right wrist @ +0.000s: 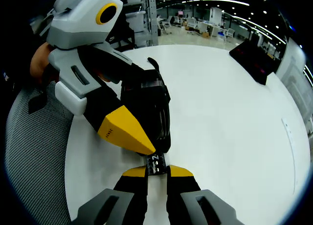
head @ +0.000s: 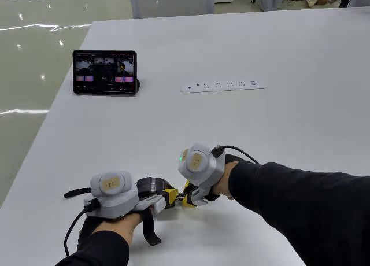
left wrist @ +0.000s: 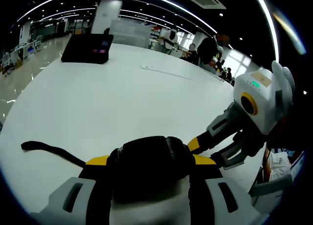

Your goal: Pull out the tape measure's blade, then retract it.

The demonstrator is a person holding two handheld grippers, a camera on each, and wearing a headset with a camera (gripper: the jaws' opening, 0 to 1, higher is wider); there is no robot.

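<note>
The blade (right wrist: 155, 163) is showing a "2" where it is leaving the one tape measure (head: 151, 187), and the right gripper (right wrist: 156, 172) is pinching that short stub between its narrowed yellow tips, just beside the case. The left gripper (head: 166, 196) is clamping the black case from both sides, low over the white table (head: 260, 121) near its front edge. One tablet (head: 104, 71) and one power strip (head: 223, 85) are sitting well beyond them, with any writing there too small to read.

Tape measure (head: 154, 187) seemingly on table (head: 243, 127)
</note>
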